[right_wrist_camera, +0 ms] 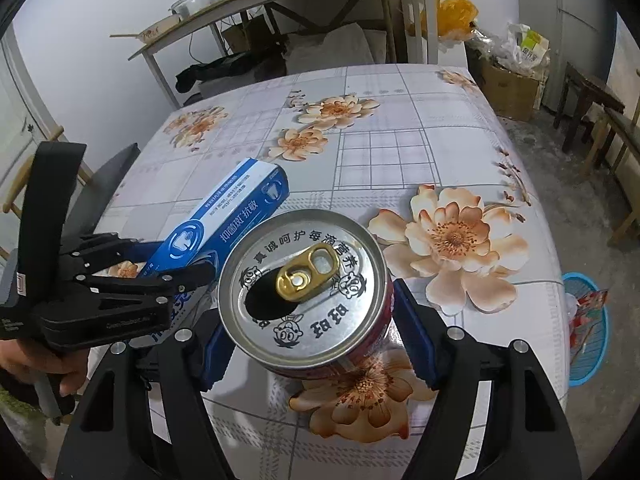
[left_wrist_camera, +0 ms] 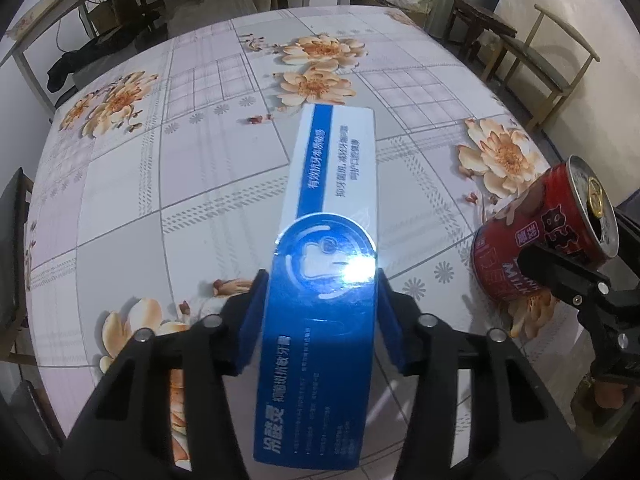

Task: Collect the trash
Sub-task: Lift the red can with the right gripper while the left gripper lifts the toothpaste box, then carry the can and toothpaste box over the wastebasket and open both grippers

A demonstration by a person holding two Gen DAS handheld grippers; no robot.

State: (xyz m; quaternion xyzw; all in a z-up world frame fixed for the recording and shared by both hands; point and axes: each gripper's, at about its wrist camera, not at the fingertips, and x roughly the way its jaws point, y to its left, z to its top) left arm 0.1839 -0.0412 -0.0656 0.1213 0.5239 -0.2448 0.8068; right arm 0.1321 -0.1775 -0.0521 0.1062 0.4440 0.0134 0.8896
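From the left wrist, the left gripper [left_wrist_camera: 320, 312] is clamping the blue toothpaste box [left_wrist_camera: 324, 264] by its sides above the floral table [left_wrist_camera: 200, 200], most of the box sticking out ahead, so it is likely to pivot or slip. From the right wrist, the right gripper [right_wrist_camera: 312, 332] is squeezing the red can [right_wrist_camera: 306, 284], and its open mouth, tilted, could be dripping dregs. Only here is the blue basket [right_wrist_camera: 588, 332] of wrappers on the floor showing.

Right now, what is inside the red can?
Through the opened mouth of the red can, held in the right gripper, only darkness shows beside the gold tab. Any contents are hidden by the lid.
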